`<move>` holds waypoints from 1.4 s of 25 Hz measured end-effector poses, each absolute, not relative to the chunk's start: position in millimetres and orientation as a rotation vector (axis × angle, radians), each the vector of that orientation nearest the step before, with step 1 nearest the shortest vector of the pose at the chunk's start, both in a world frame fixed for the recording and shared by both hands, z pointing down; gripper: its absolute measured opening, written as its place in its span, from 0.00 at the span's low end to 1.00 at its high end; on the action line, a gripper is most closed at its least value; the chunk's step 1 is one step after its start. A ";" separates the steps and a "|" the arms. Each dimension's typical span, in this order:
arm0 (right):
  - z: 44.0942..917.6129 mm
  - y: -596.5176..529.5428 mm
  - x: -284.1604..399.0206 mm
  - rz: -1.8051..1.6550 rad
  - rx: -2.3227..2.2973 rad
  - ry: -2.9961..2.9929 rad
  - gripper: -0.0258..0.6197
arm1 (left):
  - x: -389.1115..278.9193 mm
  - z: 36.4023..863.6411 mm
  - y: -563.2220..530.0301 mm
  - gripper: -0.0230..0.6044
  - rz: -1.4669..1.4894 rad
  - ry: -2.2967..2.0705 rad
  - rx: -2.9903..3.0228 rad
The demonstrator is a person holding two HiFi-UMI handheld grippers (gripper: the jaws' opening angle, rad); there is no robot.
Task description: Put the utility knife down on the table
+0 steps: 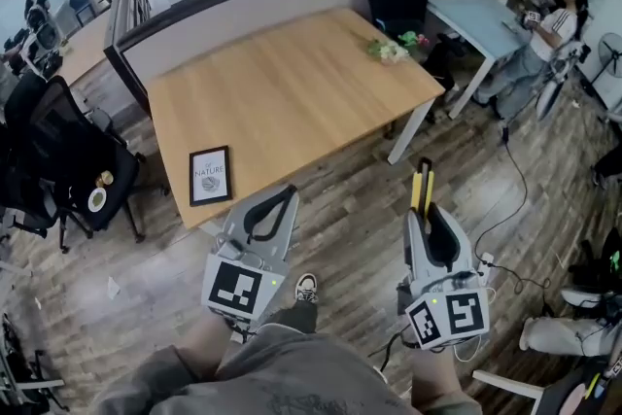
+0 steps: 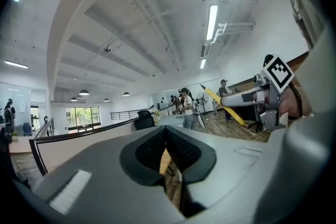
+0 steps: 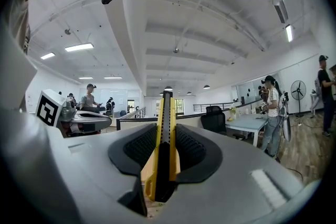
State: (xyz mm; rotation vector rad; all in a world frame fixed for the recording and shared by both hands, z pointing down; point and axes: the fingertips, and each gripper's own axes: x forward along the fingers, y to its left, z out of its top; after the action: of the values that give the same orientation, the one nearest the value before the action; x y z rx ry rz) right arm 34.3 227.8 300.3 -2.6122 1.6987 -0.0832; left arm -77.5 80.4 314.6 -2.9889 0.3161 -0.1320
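From the head view, the left claw [image 1: 279, 201] and the right claw [image 1: 425, 212] are both held up over the wooden floor [image 1: 350, 209], just in front of a big wooden tabletop [image 1: 292, 83]. The right claw grips a yellow and black utility knife [image 1: 422, 187]. The knife sticks out past the claw's tips and points toward the tabletop, but it is in the air and not on it. A small black picture frame [image 1: 210, 175] lies flat near the front left corner of the tabletop. Some flowers [image 1: 391, 48] lie at the far right corner. A shoe [image 1: 306, 287] shows on the floor between the two claws. In the left gripper view, the left claw [image 2: 167, 132] is closed. Its two black pads meet at the tips and nothing is between them. The utility knife [image 2: 227, 108] shows off to the right, well apart from this claw. In the right gripper view, the right claw [image 3: 165, 131] is squeezed on the utility knife [image 3: 163, 155]. The knife stands on its thin edge between the two black pads and points straight ahead.
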 end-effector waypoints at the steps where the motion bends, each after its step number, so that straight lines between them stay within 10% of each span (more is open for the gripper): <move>1: 299.5 213.7 40.8 -0.083 -2.613 1.706 0.23 | -70.5 313.6 67.2 0.04 -0.130 0.314 -2.992; 35: 335.1 -97.4 312.2 -0.209 -2.370 2.088 0.23 | 166.0 333.1 -201.8 0.04 -0.215 0.702 -2.938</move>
State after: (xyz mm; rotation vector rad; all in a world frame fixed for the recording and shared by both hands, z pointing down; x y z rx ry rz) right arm 312.2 -97.4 335.1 -2.3699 2.0877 -0.2085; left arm 166.0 -201.8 333.1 -2.9377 0.7018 -0.2148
